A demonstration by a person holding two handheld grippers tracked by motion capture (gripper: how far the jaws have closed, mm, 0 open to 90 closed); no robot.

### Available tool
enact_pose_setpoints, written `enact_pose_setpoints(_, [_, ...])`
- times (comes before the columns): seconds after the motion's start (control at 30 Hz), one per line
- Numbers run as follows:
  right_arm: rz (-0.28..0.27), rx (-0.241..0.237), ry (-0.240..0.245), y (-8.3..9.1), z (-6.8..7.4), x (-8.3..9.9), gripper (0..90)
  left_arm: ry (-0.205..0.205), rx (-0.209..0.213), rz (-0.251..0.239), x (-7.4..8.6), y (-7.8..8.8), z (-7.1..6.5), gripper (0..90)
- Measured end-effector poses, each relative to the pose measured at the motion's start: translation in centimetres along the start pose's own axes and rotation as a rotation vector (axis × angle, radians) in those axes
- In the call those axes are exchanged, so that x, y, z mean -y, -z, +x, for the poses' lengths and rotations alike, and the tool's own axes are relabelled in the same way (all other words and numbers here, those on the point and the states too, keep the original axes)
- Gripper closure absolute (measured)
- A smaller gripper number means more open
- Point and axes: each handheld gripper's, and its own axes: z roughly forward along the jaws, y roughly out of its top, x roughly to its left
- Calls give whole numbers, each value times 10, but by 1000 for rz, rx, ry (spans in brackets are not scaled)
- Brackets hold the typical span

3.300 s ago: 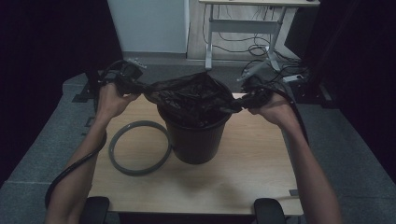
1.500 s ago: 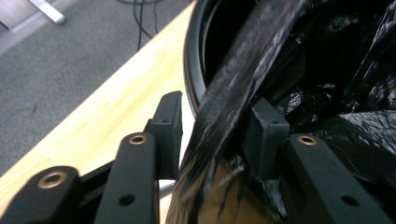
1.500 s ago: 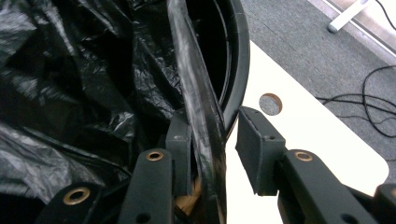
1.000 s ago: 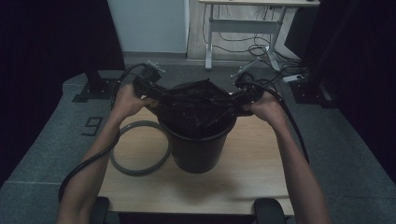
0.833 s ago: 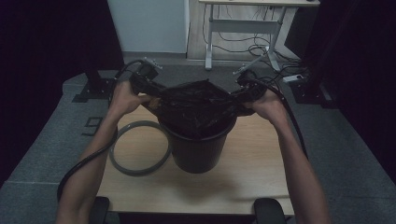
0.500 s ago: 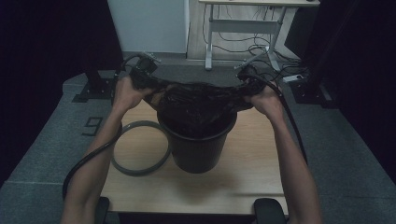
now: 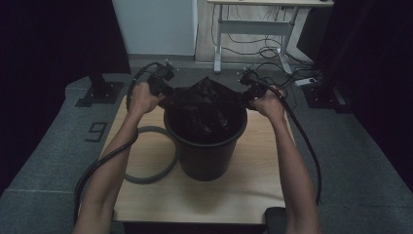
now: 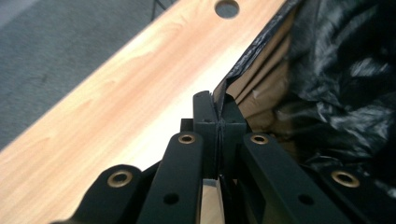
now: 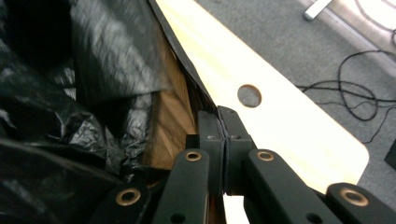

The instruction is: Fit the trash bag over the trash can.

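Observation:
A black bucket (image 7: 207, 146) stands on the wooden table (image 7: 253, 190). A black plastic bag (image 7: 207, 105) hangs into its mouth, its rim stretched between my two grippers behind the bucket. My left gripper (image 7: 165, 91) is shut on the bag's left edge (image 8: 243, 65); its jaws meet with the film pinched between them. My right gripper (image 7: 246, 95) is shut on the bag's right edge (image 9: 187, 70) in the same way. The crumpled bag (image 8: 341, 79) lies to the right of the left jaws and the bag (image 9: 70, 93) to the left of the right jaws.
A grey ring (image 7: 151, 161) lies flat on the table left of the bucket. The table has a round cable hole (image 9: 249, 95) near its far edge. Grey carpet (image 7: 48, 146) surrounds the table; a desk frame (image 7: 253, 29) and loose cables (image 7: 272, 51) stand behind.
Both grippers have carried the bag's edges away from me and slightly inward, over the far side of the bucket. The bag has sunk deeper into the bucket.

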Motion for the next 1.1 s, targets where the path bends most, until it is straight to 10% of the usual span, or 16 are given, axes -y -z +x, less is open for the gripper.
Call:
enact_pose_setpoints(0.2, [12,-77,-28,-5,-5,15,840,3,54,-11,15,1,4,773])
enact_pose_setpoints(0.43, [-93,-120,-72,26,-15,27,466,-19,33,-114,29,37,8,548])
enact_pose_setpoints(1.1, [-212,-234,39,80,12,63,357,-143,174,-154,87,98,-16,447])
